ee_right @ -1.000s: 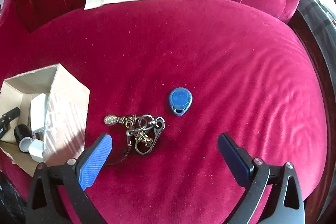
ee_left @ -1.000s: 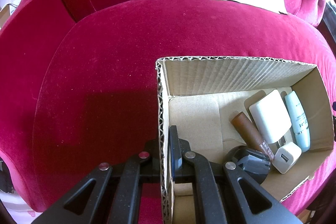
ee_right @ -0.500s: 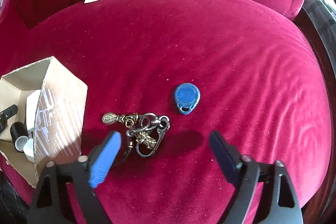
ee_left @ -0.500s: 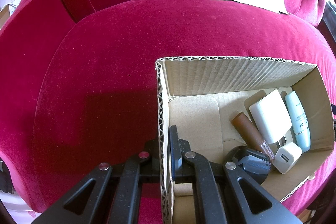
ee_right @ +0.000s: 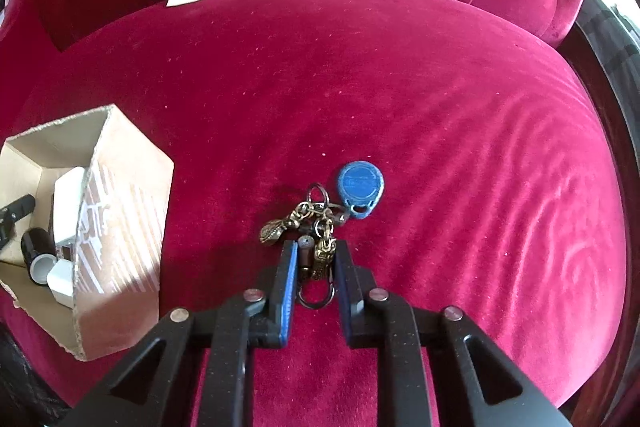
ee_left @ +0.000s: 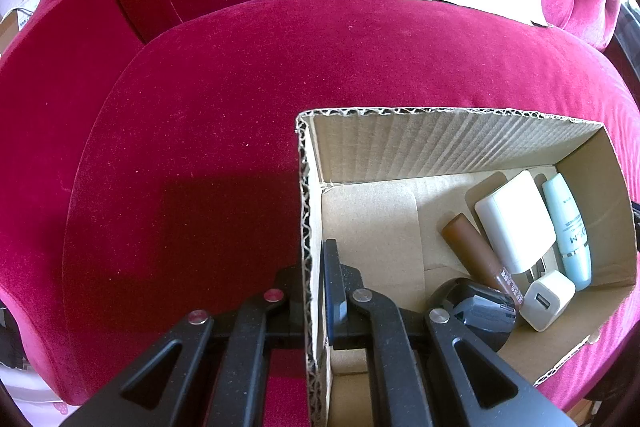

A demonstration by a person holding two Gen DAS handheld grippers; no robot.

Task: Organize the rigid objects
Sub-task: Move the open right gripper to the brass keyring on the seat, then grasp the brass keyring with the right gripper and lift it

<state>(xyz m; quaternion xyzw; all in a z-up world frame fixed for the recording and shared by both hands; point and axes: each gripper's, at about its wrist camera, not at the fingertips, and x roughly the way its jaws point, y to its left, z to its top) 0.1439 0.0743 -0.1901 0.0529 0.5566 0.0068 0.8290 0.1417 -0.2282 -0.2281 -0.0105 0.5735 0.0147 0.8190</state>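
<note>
- Left gripper point(ee_left: 316, 291): jaws clamped on the near wall of the cardboard box point(ee_left: 448, 139).
- Right gripper point(ee_right: 316, 263): jaws closed on the keychain point(ee_right: 316, 247) lying on the red cushion point(ee_right: 440, 107).

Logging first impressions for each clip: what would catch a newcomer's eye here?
The bright red velvet seat fills both views. On it, the right gripper is shut on a brass keychain with a blue tag. The left gripper pinches the wall of a cardboard box holding chargers and tubes.
</note>
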